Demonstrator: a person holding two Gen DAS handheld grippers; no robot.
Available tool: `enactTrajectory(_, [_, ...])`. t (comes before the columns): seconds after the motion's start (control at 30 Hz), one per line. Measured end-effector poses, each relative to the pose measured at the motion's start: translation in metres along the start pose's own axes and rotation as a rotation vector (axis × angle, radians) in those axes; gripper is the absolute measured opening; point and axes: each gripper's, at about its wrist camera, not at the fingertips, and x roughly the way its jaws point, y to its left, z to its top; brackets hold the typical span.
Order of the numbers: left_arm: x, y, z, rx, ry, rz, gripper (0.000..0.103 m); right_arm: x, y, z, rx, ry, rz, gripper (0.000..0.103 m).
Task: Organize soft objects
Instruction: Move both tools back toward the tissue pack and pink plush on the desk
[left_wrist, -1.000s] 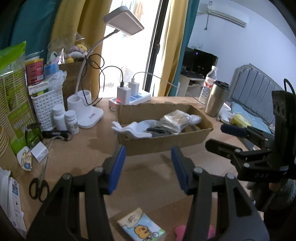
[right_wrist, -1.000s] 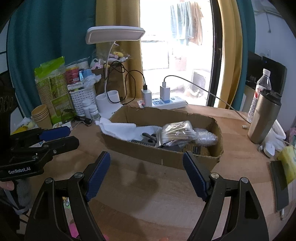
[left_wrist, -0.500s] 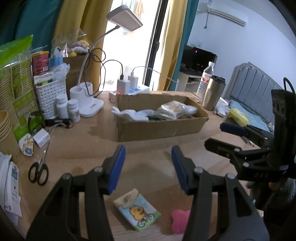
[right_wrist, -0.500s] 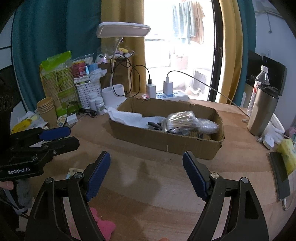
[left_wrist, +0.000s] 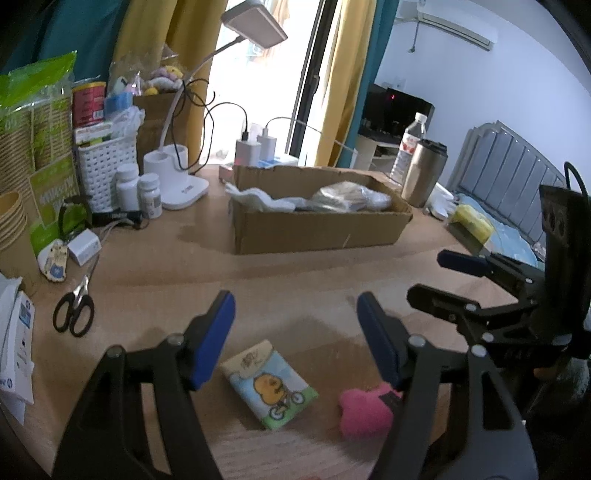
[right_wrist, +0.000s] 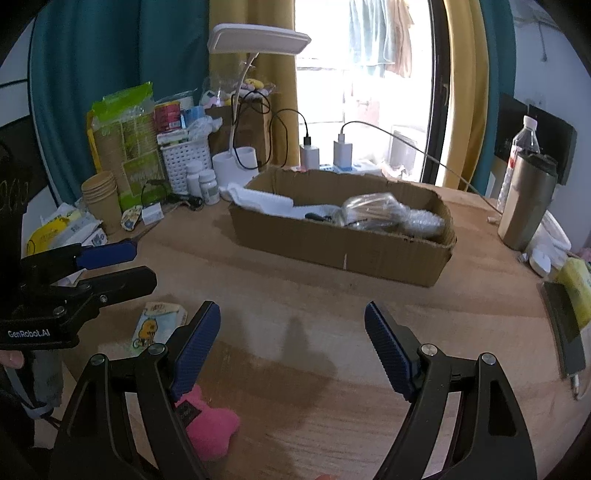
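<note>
A tissue pack with a cartoon duck lies on the wooden table, just below and between my left gripper's fingers. My left gripper hangs above it, its jaws opening with nothing between them. A pink plush lies to the pack's right, partly under the right finger. In the right wrist view the plush sits behind the left finger of my right gripper, which is open and holds nothing. The tissue pack lies left of it. A cardboard box farther back holds a white cloth and plastic-wrapped items.
Scissors lie at the left. Pill bottles, a white basket, a lamp base, paper cups and chargers crowd the back left. A steel tumbler and a water bottle stand at the right.
Both grippers have pulled back from the box and sunk toward the table. The tissue pack and pink plush came fully into view. The left jaws have spread wider.
</note>
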Motion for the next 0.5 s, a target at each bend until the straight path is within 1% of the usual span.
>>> enactTrajectory(0.27, [0.0, 0.004, -0.015, -0.015, 0.035, 0.001, 0.07, 0.002, 0.006, -0.014, -0.006, 0.034, 0.015, 0.083])
enactTrajectory(0.5, [0.001, 0.009, -0.031, -0.039, 0.072, 0.007, 0.07, 0.007, 0.018, -0.026, -0.028, 0.064, 0.05, 0.083])
